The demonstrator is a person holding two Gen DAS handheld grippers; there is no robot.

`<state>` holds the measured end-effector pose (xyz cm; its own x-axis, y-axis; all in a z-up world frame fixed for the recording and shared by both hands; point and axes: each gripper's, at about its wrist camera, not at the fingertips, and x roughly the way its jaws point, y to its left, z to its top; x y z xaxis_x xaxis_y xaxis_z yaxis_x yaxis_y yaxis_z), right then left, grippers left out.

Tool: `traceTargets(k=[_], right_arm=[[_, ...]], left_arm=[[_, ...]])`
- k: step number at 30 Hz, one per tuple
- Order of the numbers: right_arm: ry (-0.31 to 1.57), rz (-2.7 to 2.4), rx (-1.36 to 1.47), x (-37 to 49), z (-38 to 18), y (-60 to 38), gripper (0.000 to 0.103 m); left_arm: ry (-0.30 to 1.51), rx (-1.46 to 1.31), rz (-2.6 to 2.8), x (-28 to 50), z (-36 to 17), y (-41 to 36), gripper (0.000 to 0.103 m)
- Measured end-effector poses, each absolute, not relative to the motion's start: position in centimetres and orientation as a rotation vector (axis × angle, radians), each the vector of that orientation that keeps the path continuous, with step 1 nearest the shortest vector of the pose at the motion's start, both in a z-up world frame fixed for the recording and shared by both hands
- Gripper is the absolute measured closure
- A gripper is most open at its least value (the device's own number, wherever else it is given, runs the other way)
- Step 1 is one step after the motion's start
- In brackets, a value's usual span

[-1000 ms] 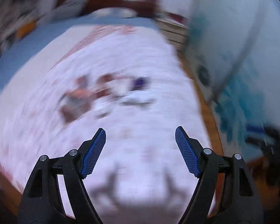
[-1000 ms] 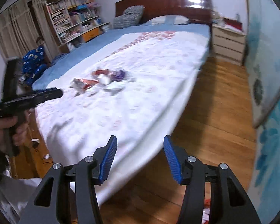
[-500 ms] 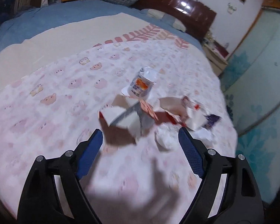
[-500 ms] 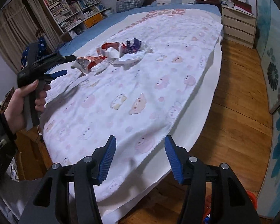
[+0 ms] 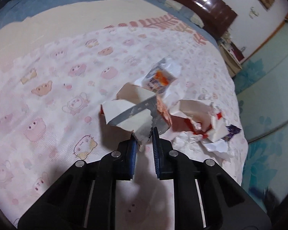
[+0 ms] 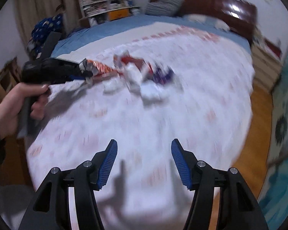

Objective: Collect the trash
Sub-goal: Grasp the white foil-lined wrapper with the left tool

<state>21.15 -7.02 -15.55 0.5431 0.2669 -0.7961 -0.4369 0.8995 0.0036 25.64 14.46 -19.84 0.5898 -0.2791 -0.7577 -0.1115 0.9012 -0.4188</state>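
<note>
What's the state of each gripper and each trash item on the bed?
left gripper: fingers closing on the torn carton's edge
torn carton: ripped open, edge between the left fingers
small printed carton: tilted, behind the torn carton
red-and-white wrapper: torn, lying on the bedsheet
right gripper: opening, nothing between its fingers

The left gripper [image 5: 144,137] is closing on the torn edge of a flattened carton [image 5: 128,113]. More wrappers [image 5: 197,120] lie beside it toward the bedspread's [image 5: 48,88] right edge.

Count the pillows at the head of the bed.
2. A striped pillow leans against the headboard on its left side; a white pillow lies flat to its right. The picture is blurred, so more may be hidden.
</note>
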Motion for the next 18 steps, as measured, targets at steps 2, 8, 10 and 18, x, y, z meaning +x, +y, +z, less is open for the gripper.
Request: traceTargets(k=[2, 8, 10, 18], right_arm=[[0.886, 0.443, -0.243, 23.4, -15.3, -5.1, 0.046], [0.957, 0.418, -0.294, 29.4, -18.0, -1.3, 0.071], [0.994, 0.406, -0.315, 30.3, -19.4, -0.5, 0.087], [0.983, 0.431, -0.267, 29.1, -18.5, -0.2, 0.098]], left_arm=[[0.920, -0.457, -0.117, 25.1, -18.9, 14.5, 0.091], [0.867, -0.489, -0.135, 23.3, -16.1, 15.2, 0.091], [0.854, -0.493, -0.141, 23.0, -15.4, 15.3, 0.091], [0.782, -0.466, -0.217, 20.3, -12.2, 15.1, 0.091]])
